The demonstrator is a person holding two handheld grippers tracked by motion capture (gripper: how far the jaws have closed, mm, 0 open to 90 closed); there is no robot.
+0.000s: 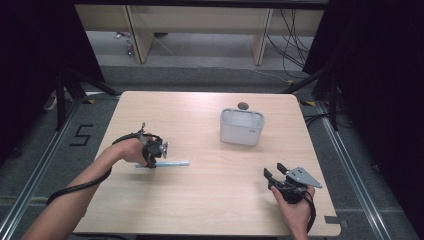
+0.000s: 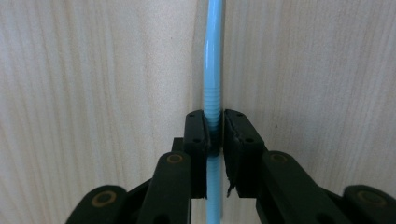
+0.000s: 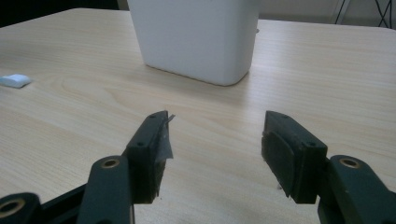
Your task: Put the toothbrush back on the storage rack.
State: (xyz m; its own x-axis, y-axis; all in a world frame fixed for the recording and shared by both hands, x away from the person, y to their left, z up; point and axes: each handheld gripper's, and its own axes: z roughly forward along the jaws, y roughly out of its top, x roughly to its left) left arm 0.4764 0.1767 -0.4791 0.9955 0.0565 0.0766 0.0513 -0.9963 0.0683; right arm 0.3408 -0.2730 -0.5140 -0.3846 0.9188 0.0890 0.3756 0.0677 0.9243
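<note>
A light blue bendy straw (image 1: 172,163) lies flat on the wooden table (image 1: 200,210), left of centre. My left gripper (image 1: 152,163) points down onto its left part. In the left gripper view the straw (image 2: 214,56) runs straight up between the jaws, and my left gripper (image 2: 215,125) is shut on its ribbed bend. My right gripper (image 1: 274,170) rests near the front right of the table, open, with nothing between its fingers. In the right gripper view my right gripper (image 3: 215,135) faces a white container (image 3: 196,37), and a pale blue straw end (image 3: 14,80) shows far left.
The white rectangular container (image 1: 242,127) stands upright right of centre, open at the top. A small dark round object (image 1: 243,105) sits on the table just behind it. Bare wood lies between the two grippers. Dark curtains and stand legs flank the table.
</note>
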